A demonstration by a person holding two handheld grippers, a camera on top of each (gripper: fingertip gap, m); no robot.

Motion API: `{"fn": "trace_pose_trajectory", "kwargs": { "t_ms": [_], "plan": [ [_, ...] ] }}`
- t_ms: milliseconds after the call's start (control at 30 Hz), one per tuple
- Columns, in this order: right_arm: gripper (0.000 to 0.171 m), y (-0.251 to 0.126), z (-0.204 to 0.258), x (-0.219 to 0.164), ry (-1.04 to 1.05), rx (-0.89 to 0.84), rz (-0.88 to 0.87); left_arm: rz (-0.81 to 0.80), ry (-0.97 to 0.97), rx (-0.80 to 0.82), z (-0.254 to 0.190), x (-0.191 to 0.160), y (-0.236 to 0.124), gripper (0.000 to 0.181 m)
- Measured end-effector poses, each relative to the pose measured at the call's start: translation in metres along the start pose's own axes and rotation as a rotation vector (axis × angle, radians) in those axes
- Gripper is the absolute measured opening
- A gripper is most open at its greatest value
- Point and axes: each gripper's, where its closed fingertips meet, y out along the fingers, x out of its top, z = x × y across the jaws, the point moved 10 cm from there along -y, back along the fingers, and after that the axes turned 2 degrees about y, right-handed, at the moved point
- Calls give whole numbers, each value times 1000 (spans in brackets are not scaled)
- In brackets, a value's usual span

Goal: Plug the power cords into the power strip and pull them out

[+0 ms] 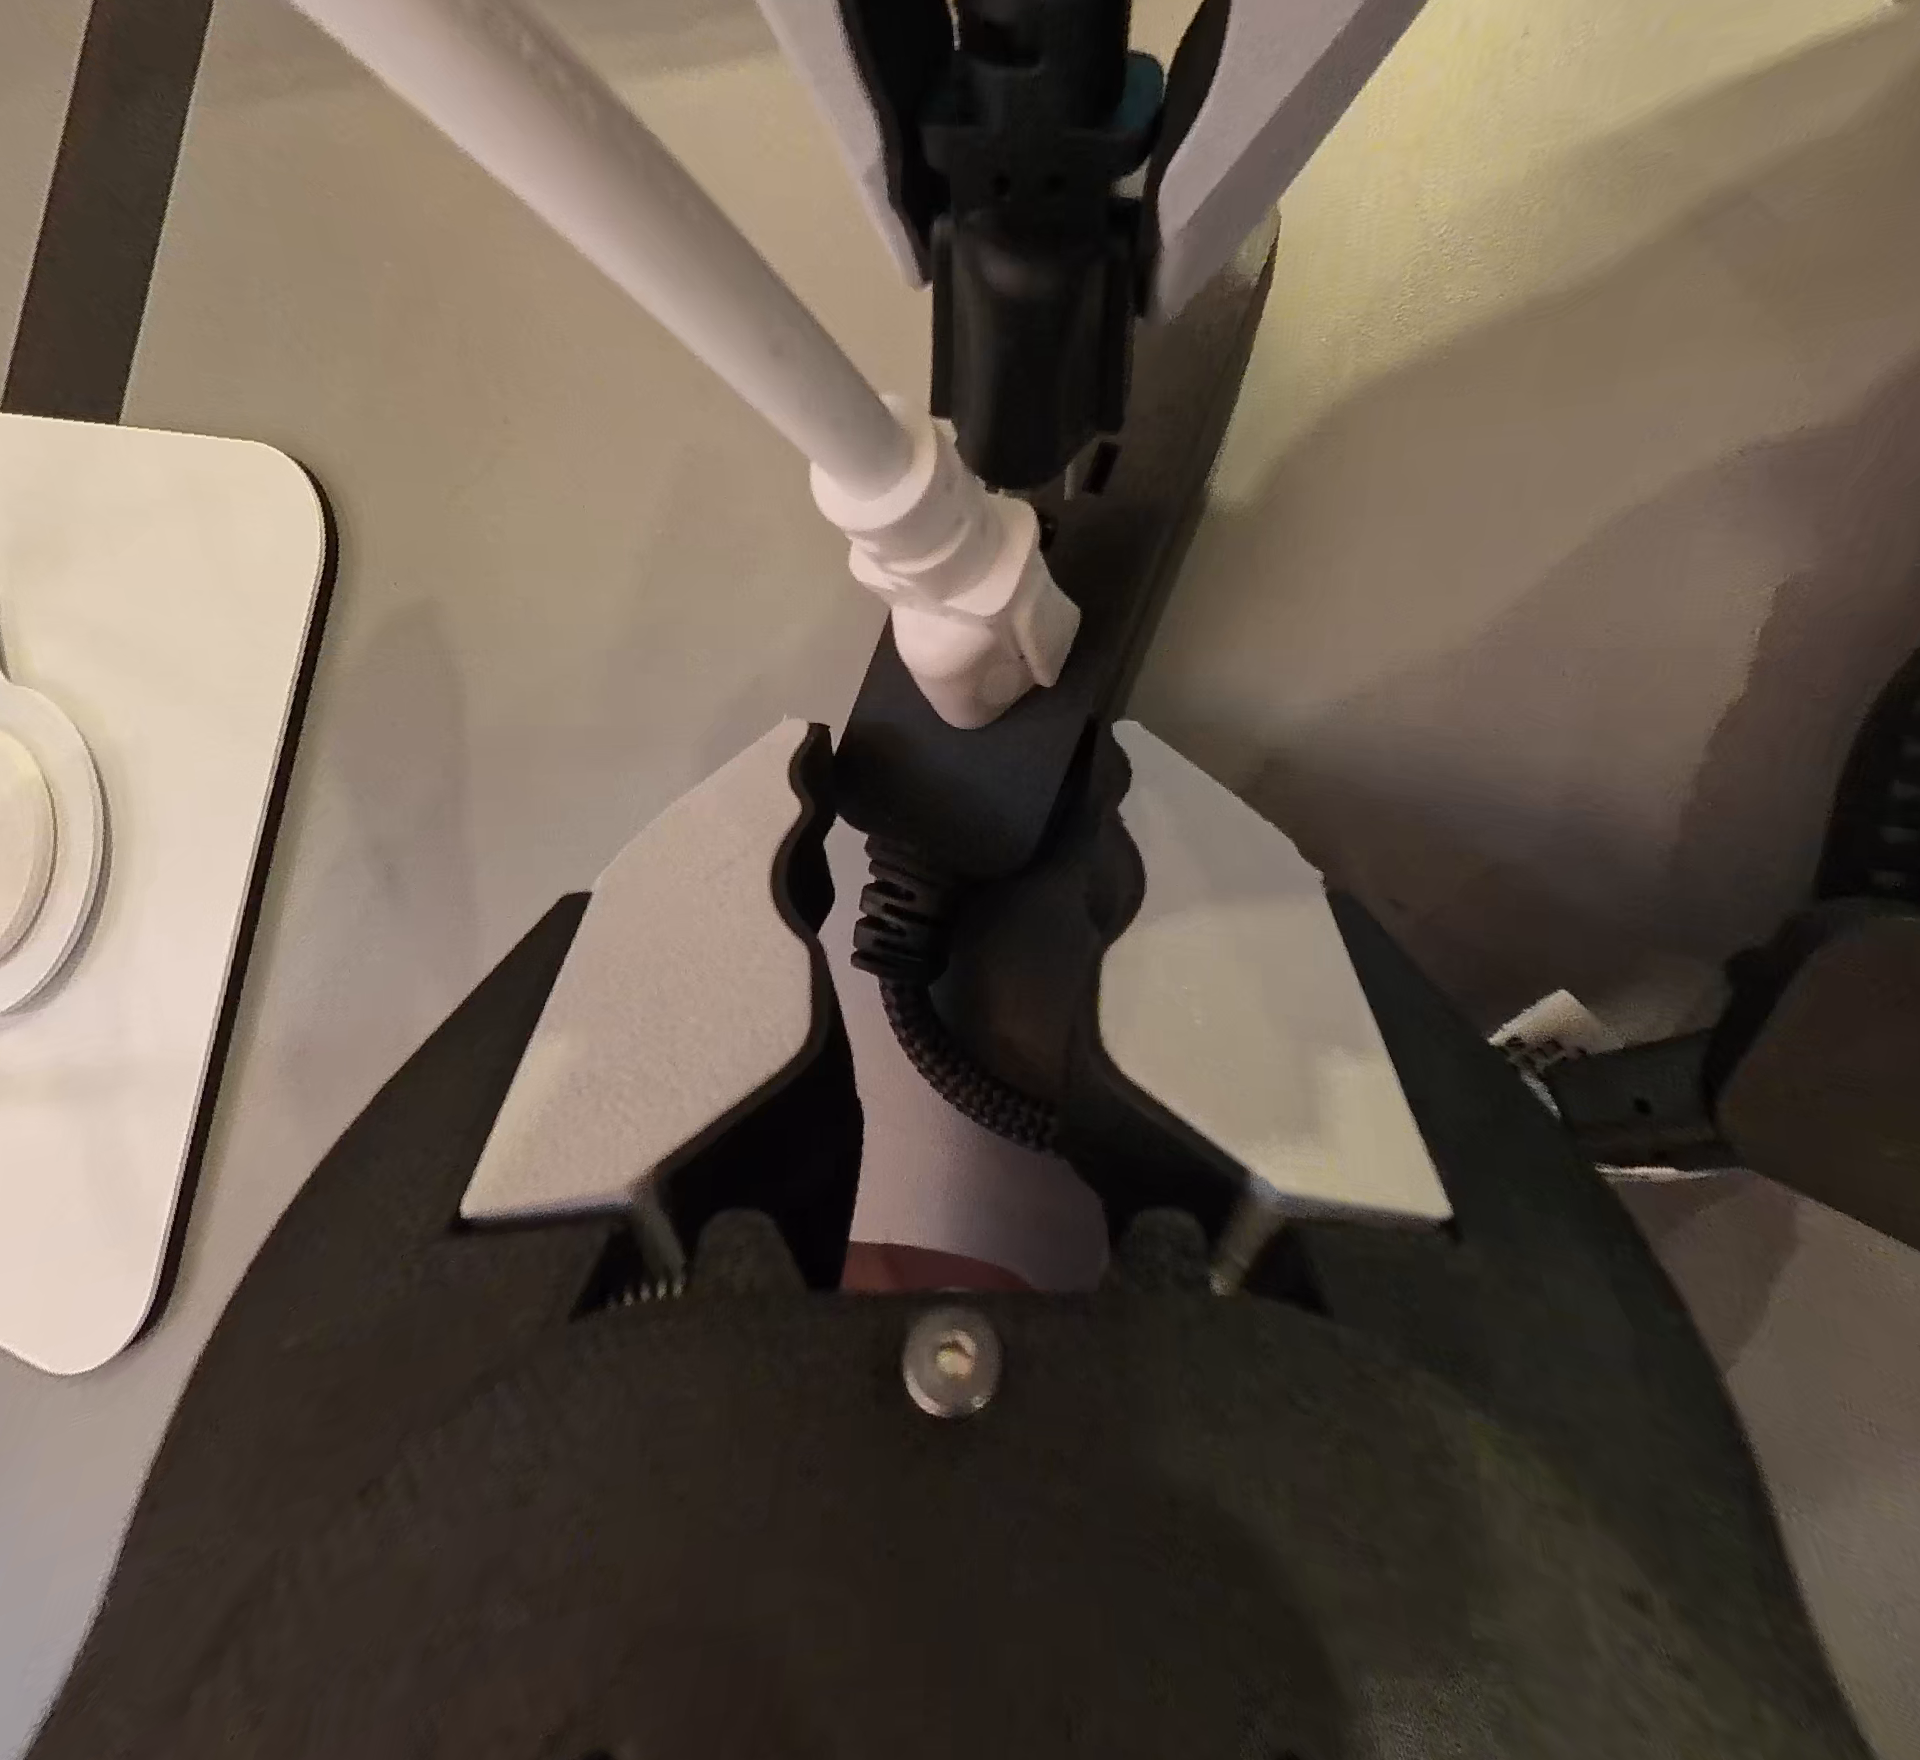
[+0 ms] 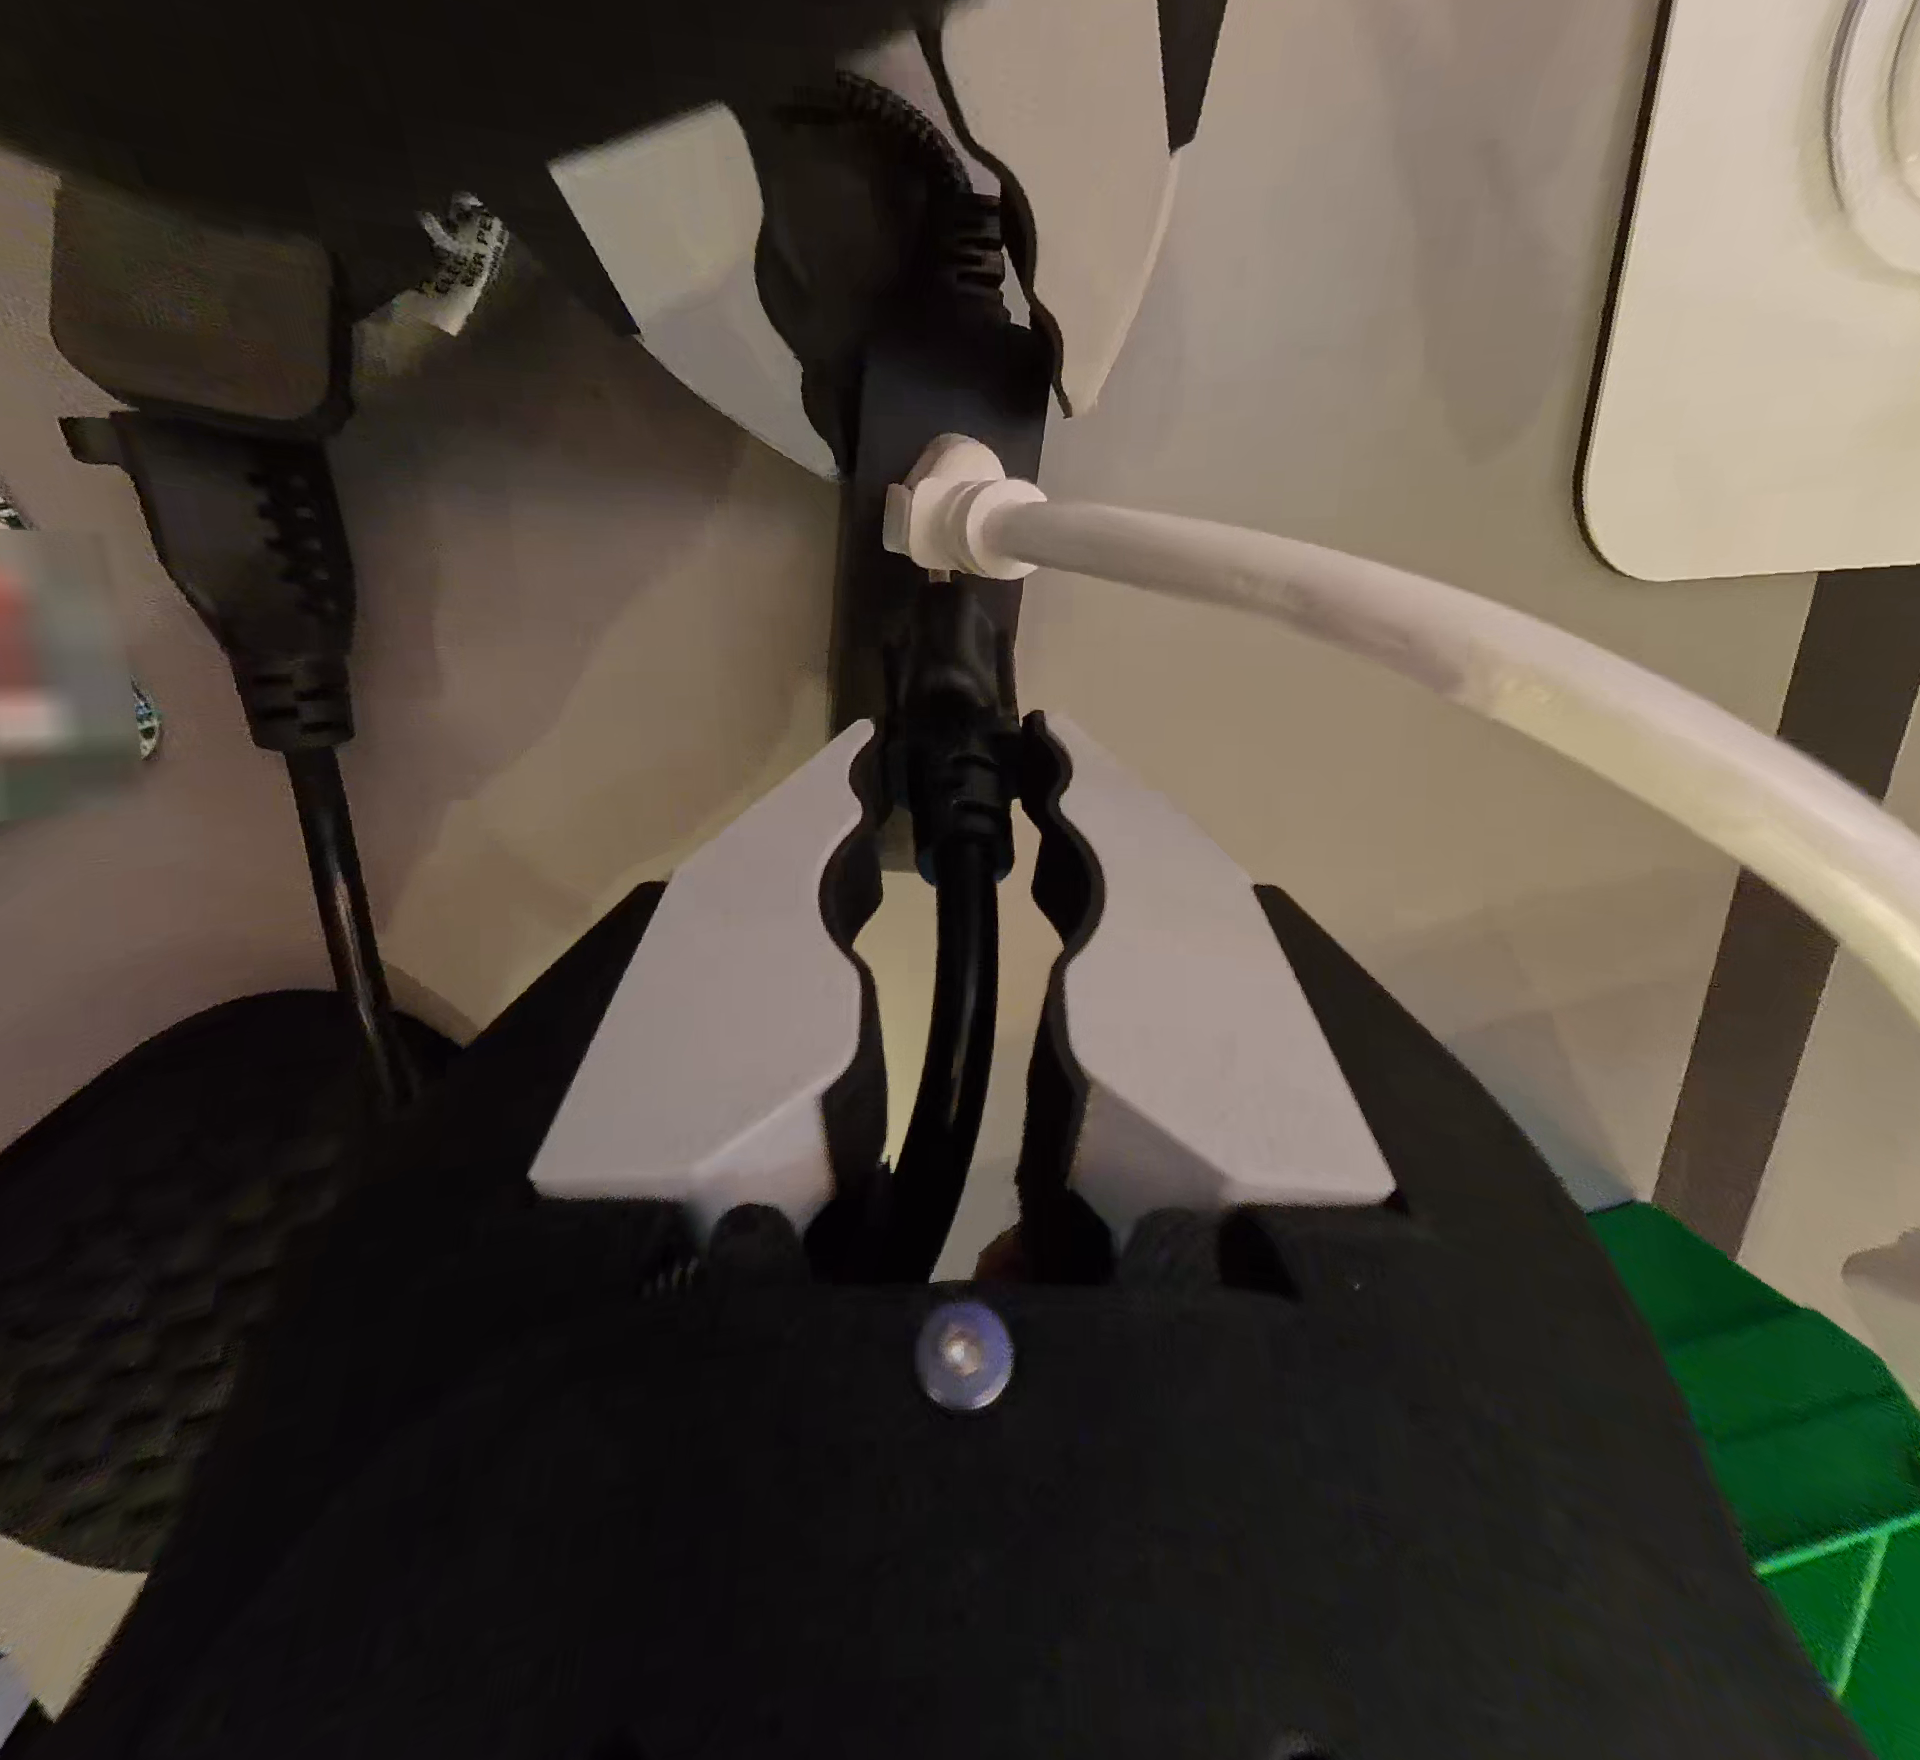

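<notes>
The narrow matte-black power strip [image 1: 1132, 588] lies on the pale grey table [image 1: 499, 567] between the two grippers, with a white moulded plug on a thick white cord [image 1: 956, 609] seated in its top face. The left gripper [image 1: 961, 775] is clamped on the strip's rounded end, where a braided black cable [image 1: 935, 1024] leaves it. The right gripper [image 2: 951, 754] is closed on the ribbed black plug [image 2: 951, 671] standing in the strip beside the white one.

The right gripper [image 2: 954, 775] has its jaws closed on a black plug [image 2: 951, 713] in the power strip [image 2: 940, 463]; a white plug [image 2: 935, 505] sits at twelve o'clock.
</notes>
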Motion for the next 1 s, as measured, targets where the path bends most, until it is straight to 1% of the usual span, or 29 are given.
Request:
{"fn": "trace_pose_trajectory", "kwargs": {
  "t_ms": [267,367,467,533,733,800,1000],
  "plan": [
    [22,6,-1,-3,-10,27,-10,-8,-3,2,0,-1,0,46],
    [22,5,-2,3,1,43,34,-14,-5,3,-1,-2,0,47],
    [23,5,-5,13,46,94,25,-15,0,-2,-1,-2,0,47],
    [24,5,-6,14,25,88,41,-5,0,-2,-1,-1,0,47],
    [23,6,-9,4,69,130,-32,-33,-9,1,-1,-4,0,47],
    [23,6,-8,2,48,125,-69,-28,0,2,-2,-4,0,47],
    [23,6,-7,1,0,125,-66,-34,4,-5,-1,-5,0,47]
  ]
}}
